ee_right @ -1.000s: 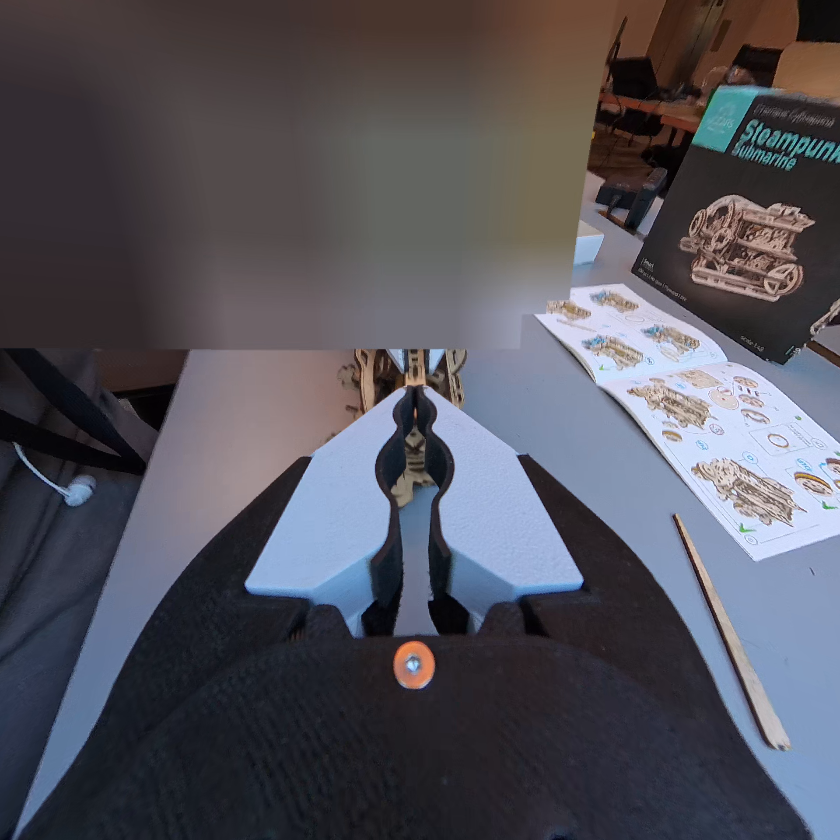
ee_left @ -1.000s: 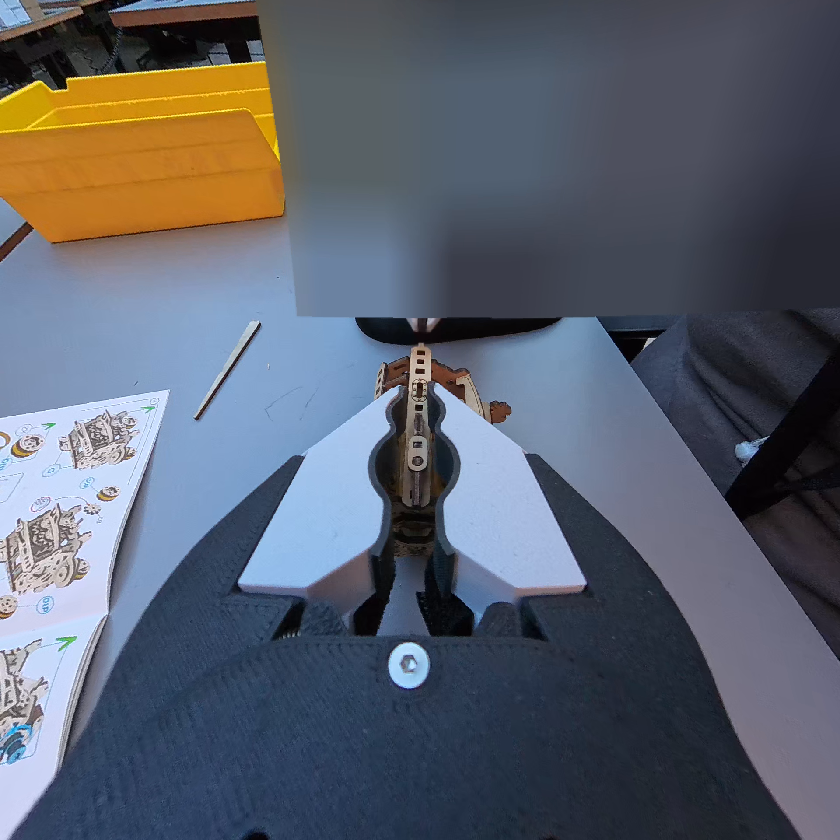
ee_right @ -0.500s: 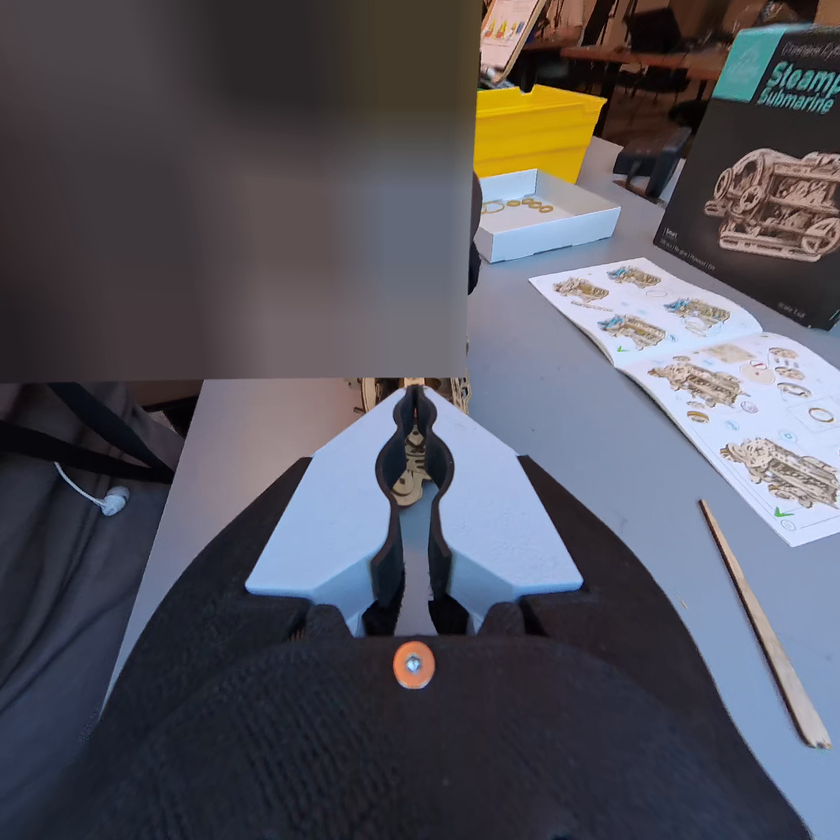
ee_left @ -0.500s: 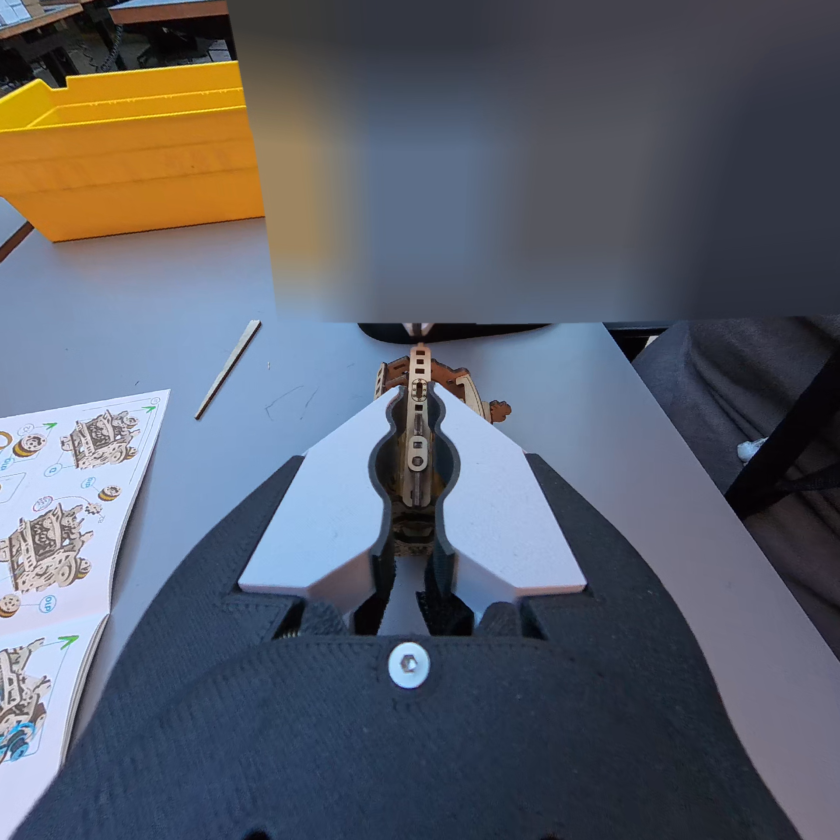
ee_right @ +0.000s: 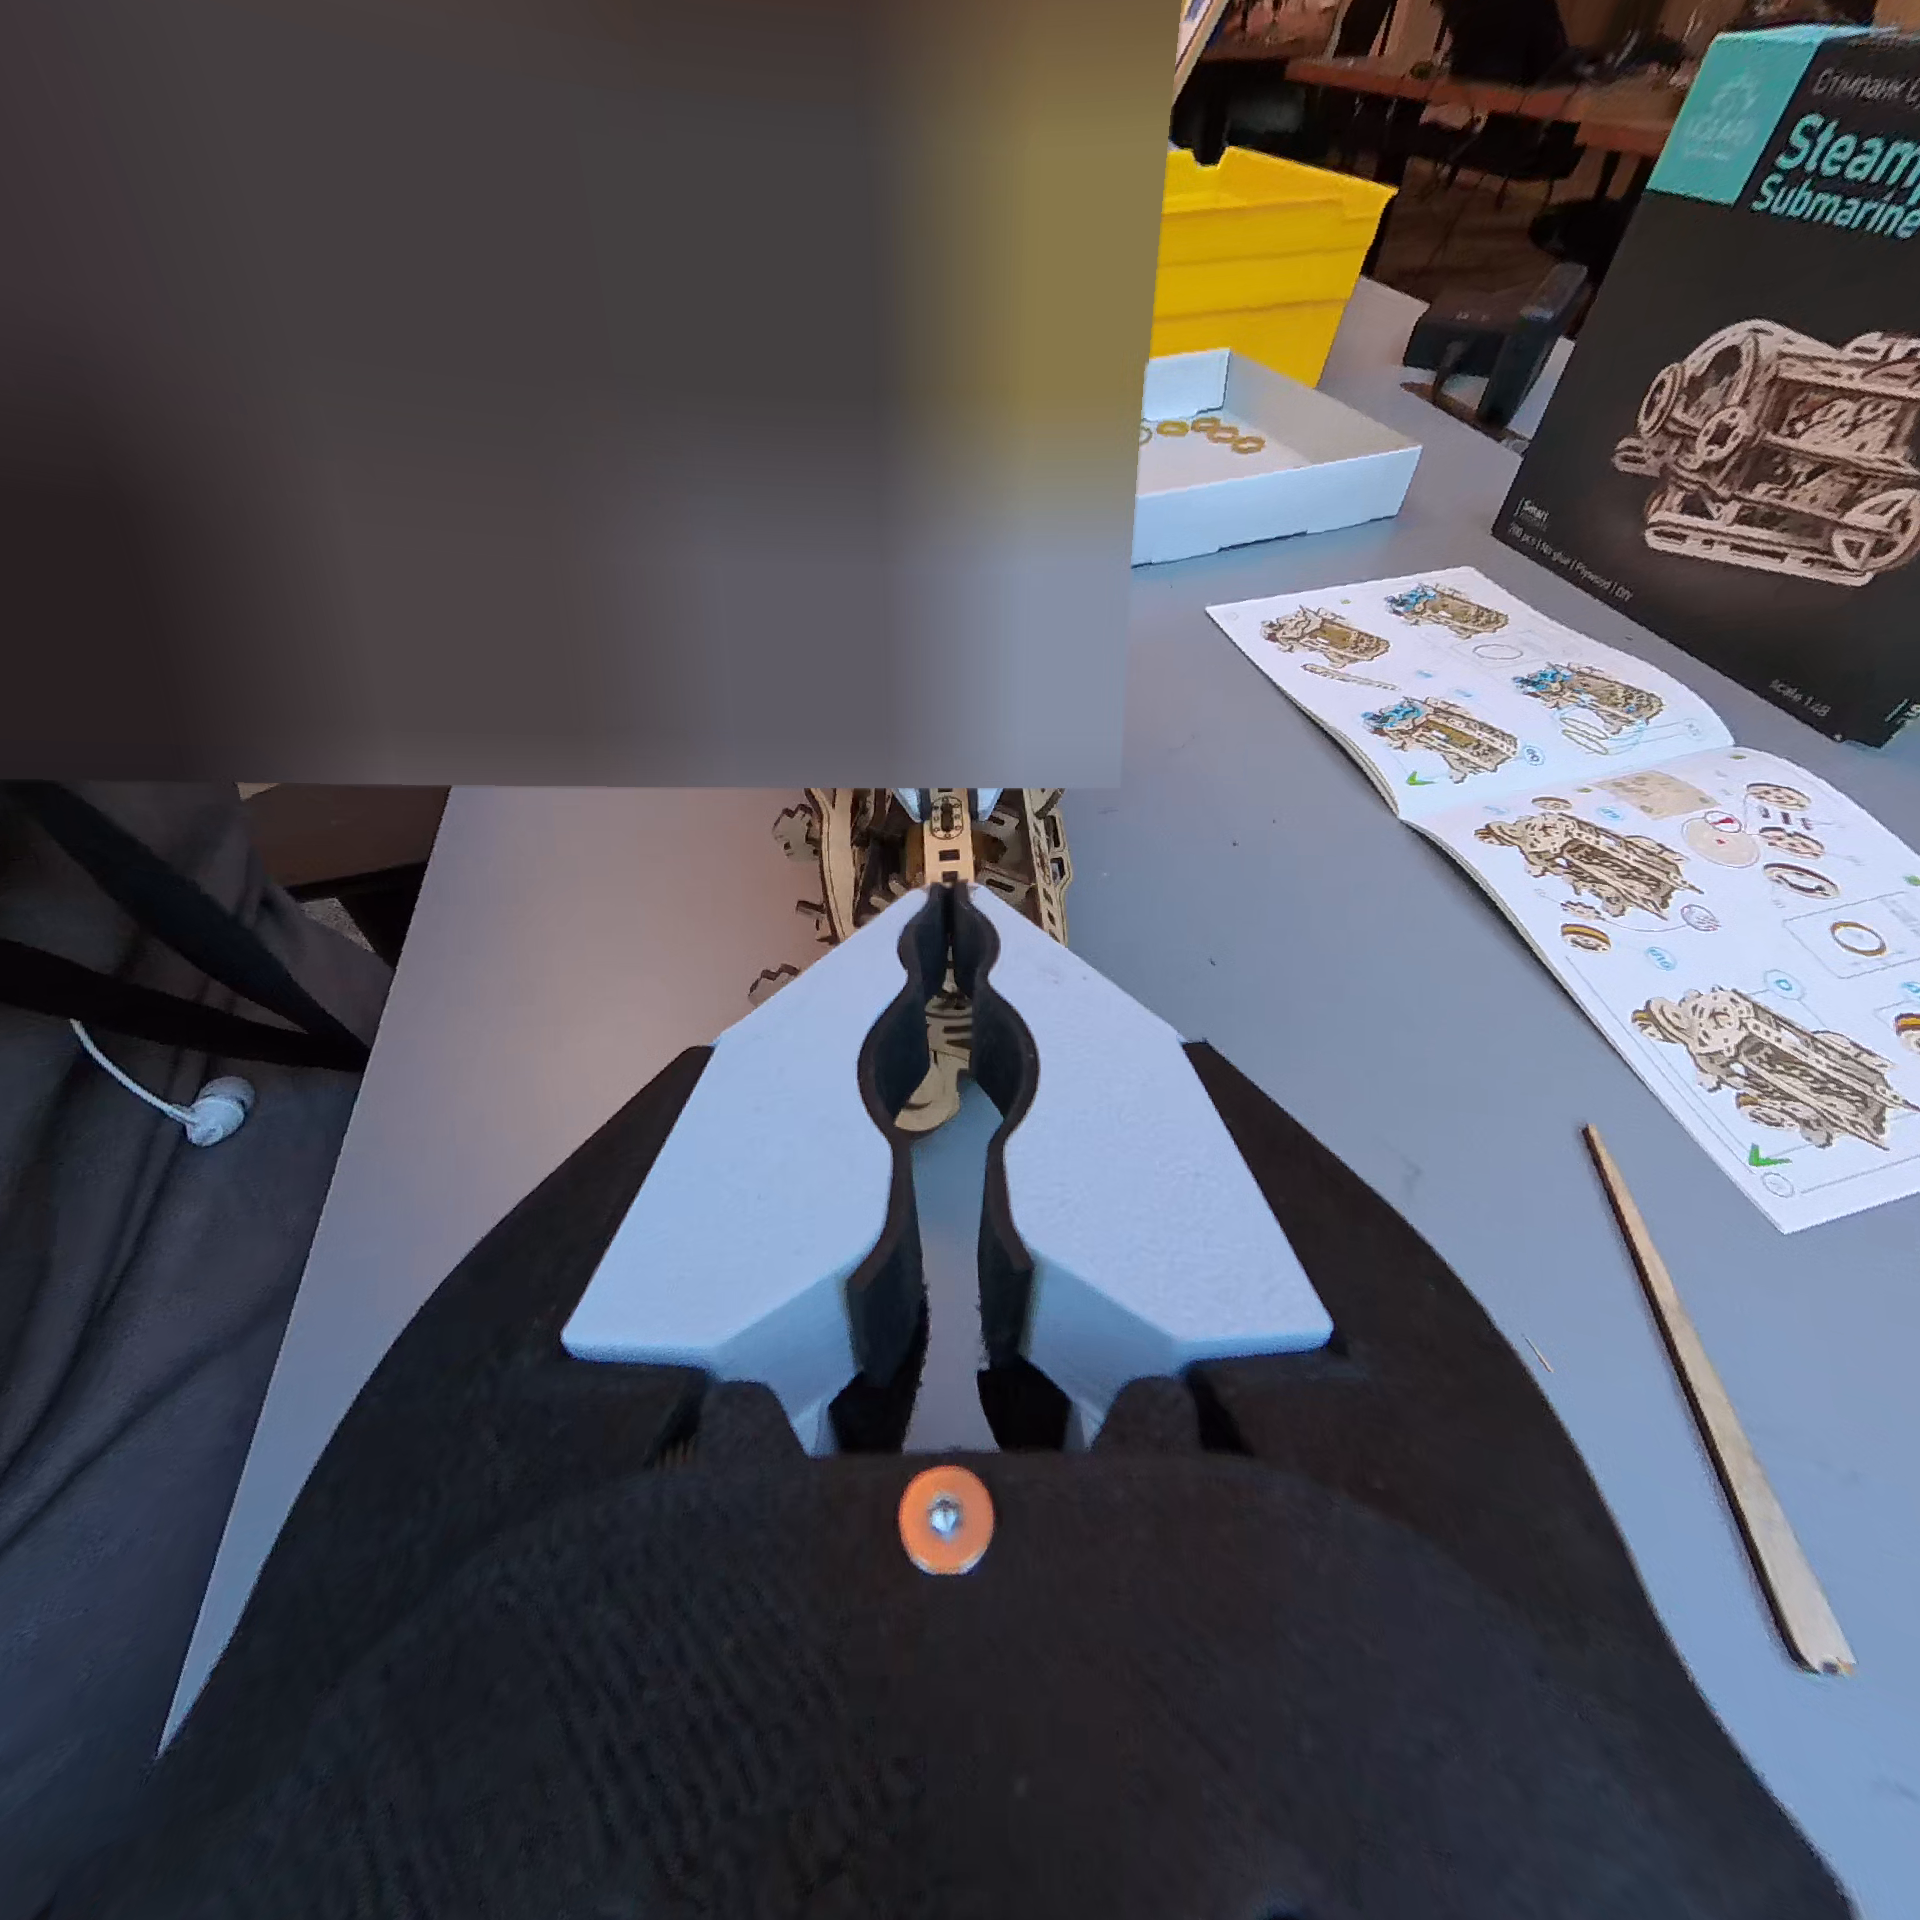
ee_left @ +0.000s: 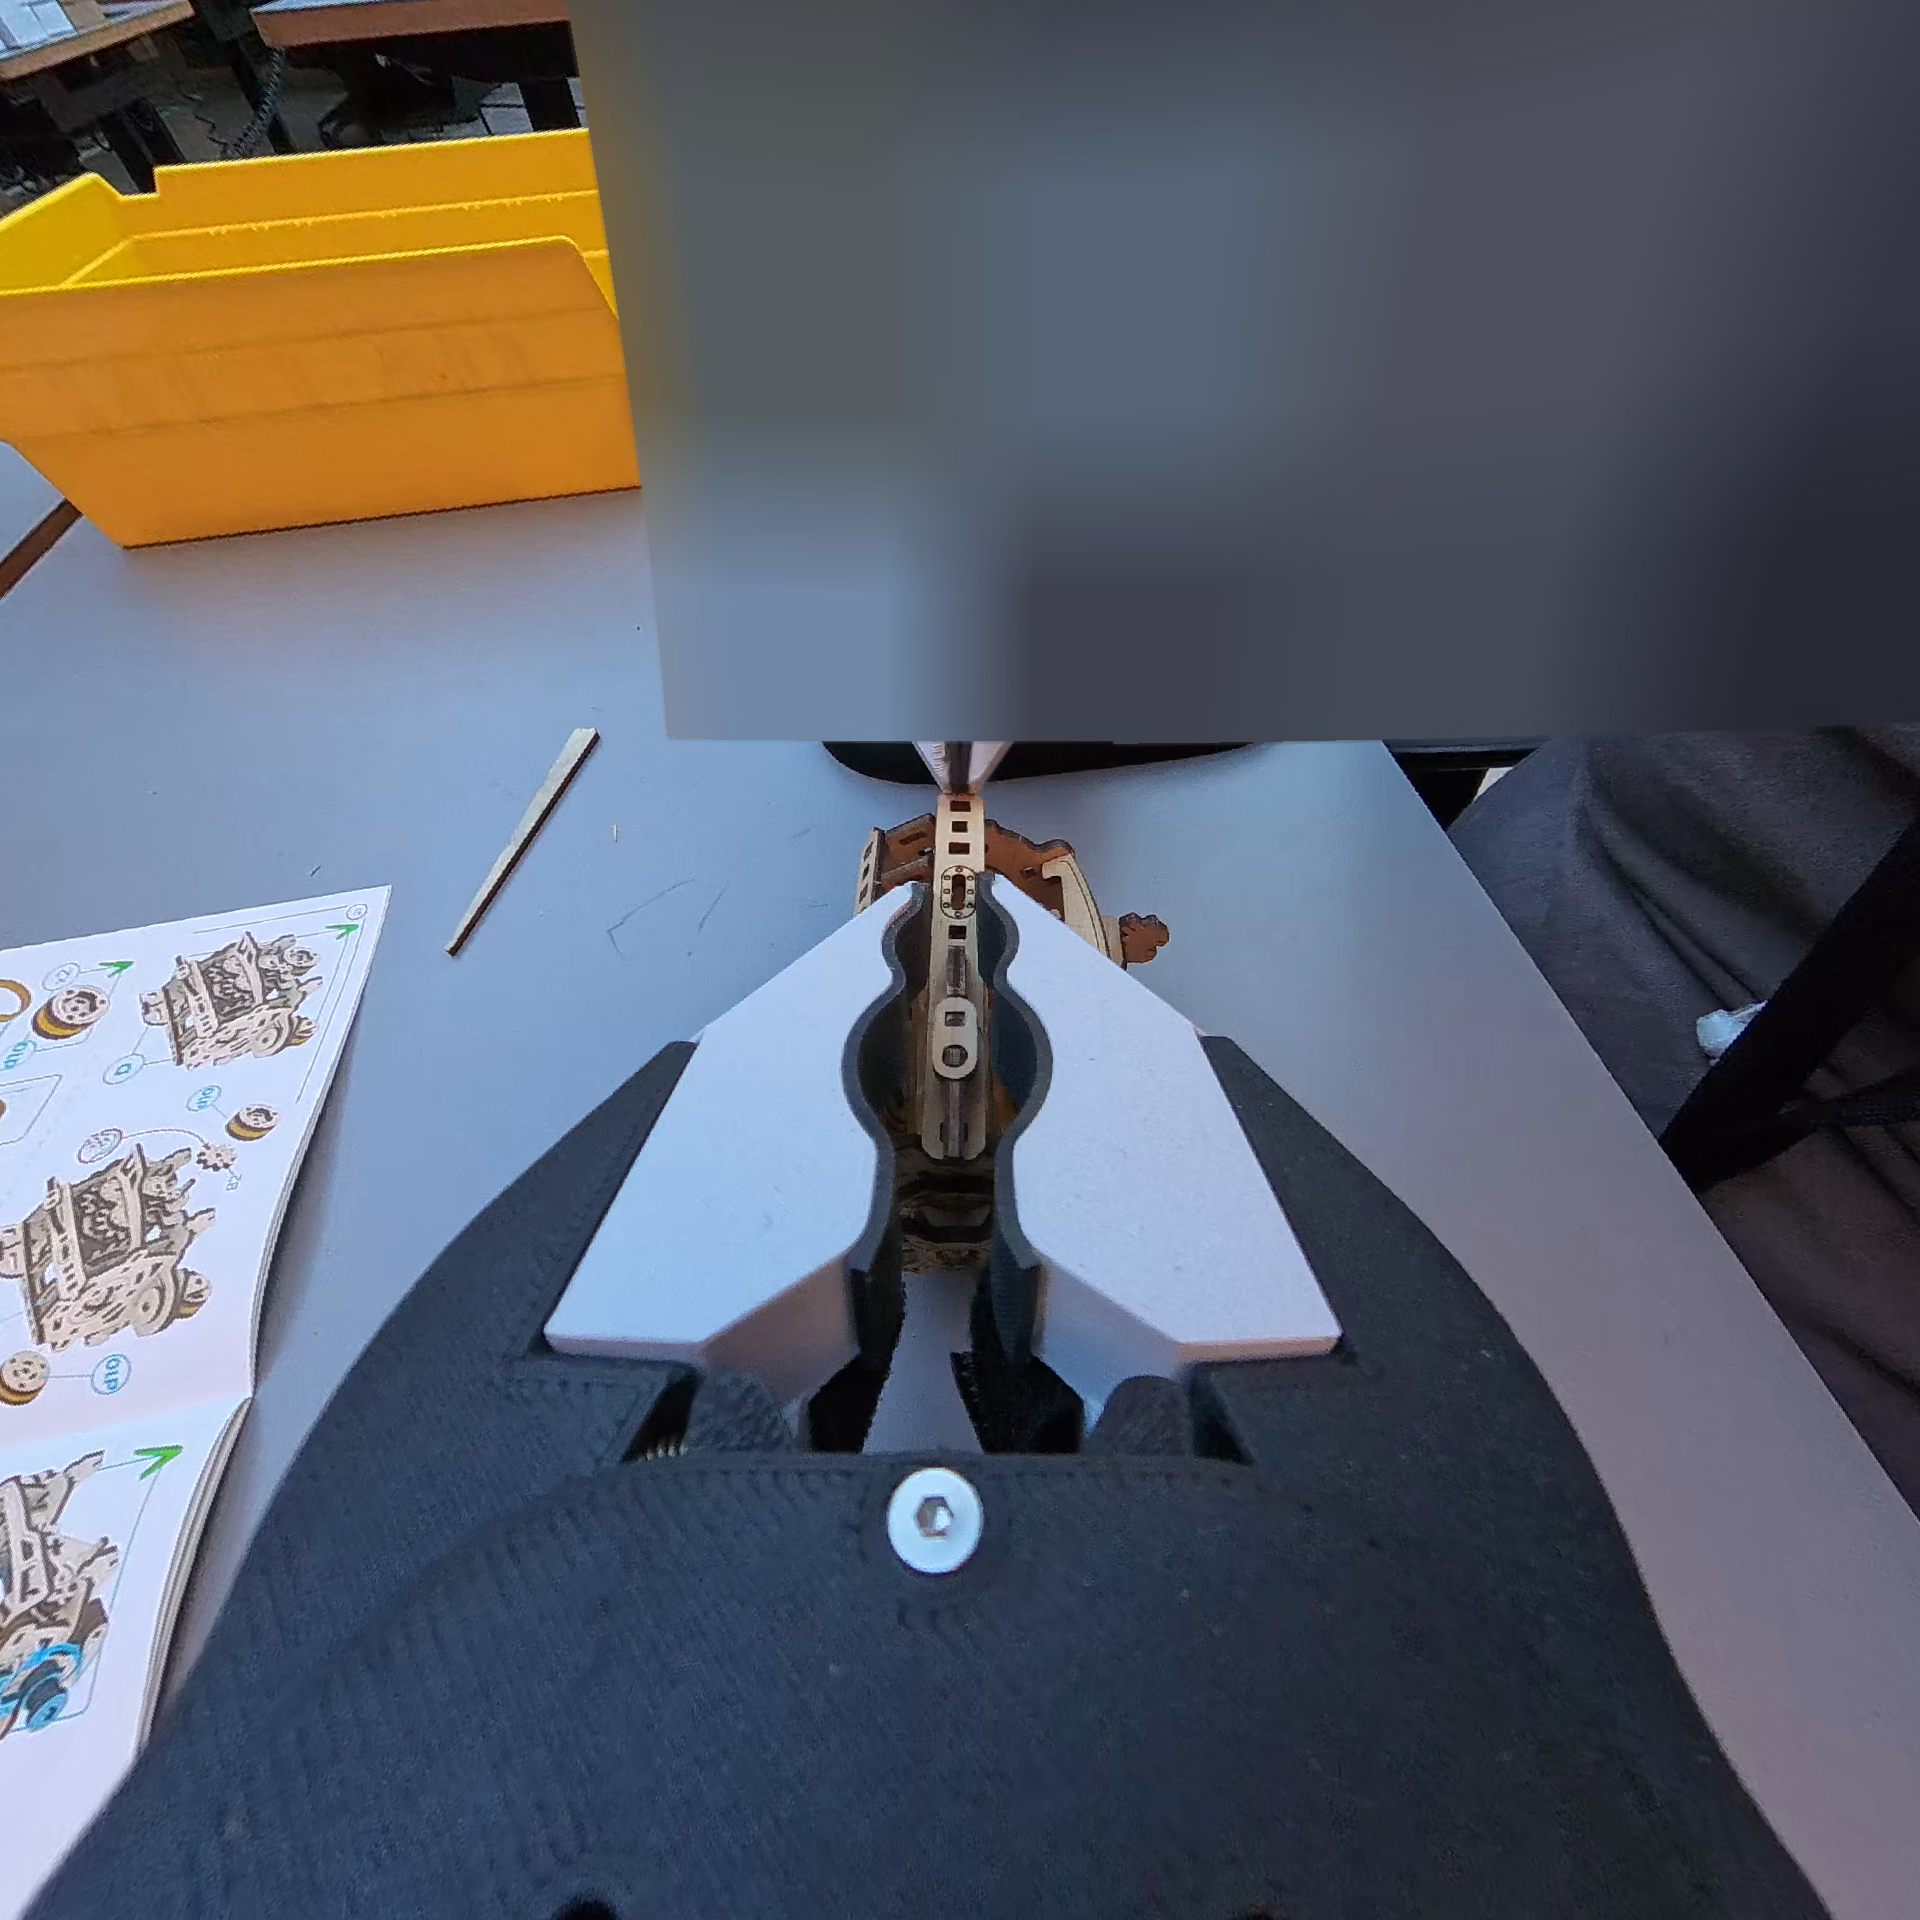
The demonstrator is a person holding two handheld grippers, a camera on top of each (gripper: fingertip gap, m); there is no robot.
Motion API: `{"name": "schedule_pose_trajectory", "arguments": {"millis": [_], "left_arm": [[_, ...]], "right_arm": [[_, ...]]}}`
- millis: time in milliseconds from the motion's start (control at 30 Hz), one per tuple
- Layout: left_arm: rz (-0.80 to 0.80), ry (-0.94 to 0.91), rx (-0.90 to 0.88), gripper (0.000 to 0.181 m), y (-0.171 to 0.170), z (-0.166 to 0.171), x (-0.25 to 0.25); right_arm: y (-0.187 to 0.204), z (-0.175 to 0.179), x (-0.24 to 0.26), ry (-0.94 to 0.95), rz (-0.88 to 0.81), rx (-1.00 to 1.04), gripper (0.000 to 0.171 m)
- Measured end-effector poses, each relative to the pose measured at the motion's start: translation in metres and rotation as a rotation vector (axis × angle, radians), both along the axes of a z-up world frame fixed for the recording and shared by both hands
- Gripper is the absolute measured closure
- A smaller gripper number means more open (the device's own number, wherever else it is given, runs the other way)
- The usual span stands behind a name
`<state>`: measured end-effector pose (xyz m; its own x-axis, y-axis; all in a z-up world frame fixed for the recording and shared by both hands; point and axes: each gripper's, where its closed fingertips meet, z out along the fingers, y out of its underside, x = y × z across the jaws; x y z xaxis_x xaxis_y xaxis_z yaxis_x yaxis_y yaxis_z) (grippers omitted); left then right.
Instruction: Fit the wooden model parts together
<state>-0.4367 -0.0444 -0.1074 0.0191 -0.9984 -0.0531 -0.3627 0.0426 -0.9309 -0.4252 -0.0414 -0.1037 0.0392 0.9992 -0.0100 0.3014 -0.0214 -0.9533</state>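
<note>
My left gripper (ee_left: 954,902) is shut on a pale perforated wooden strip (ee_left: 954,1023) that runs between its fingers and sticks out past the tips. The wooden model (ee_left: 1049,868) lies on the grey table (ee_left: 1299,935) just under and beyond it. My right gripper (ee_right: 948,902) faces it from the other side, shut on the far end of the same strip (ee_right: 945,847). The model (ee_right: 1023,862) shows around its tips. The right gripper's white fingertips (ee_left: 982,764) show in the left wrist view just below a blurred patch.
A yellow bin (ee_left: 312,343) stands at the back. An open instruction booklet (ee_right: 1610,883), a dark model box (ee_right: 1745,416), a white tray (ee_right: 1299,488) with small rings and a thin wooden stick (ee_right: 1714,1403) lie on the table. A person's dark clothing (ee_left: 1714,987) is at the table edge. Less than 4 cm separates the two grippers' tips.
The right wrist view has swung: the box and booklet moved right, and the white tray and yellow bin came into sight. The left gripper has held still on the strip.
</note>
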Motion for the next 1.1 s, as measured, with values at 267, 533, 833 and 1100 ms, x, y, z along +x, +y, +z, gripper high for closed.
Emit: {"name": "schedule_pose_trajectory", "arguments": {"millis": [267,533,833,1100], "left_arm": [[-0.001,0.001,0.001,0.176,0.0,0.0,0.0],[-0.004,0.0,-0.01,0.176,-0.001,0.0,0.0],[-0.003,-0.002,-0.011,0.175,-0.001,0.0,0.0],[-0.003,0.001,-0.011,0.175,-0.001,0.0,0.0]], "right_arm": [[0.0,0.011,0.0,0.055,-0.002,0.006,0.171],[-0.001,0.002,-0.002,0.017,0.01,-0.022,0.171],[-0.002,0.018,-0.005,0.068,0.009,0.015,0.171],[0.0,0.003,-0.015,-0.009,0.006,-0.019,0.171]]}}
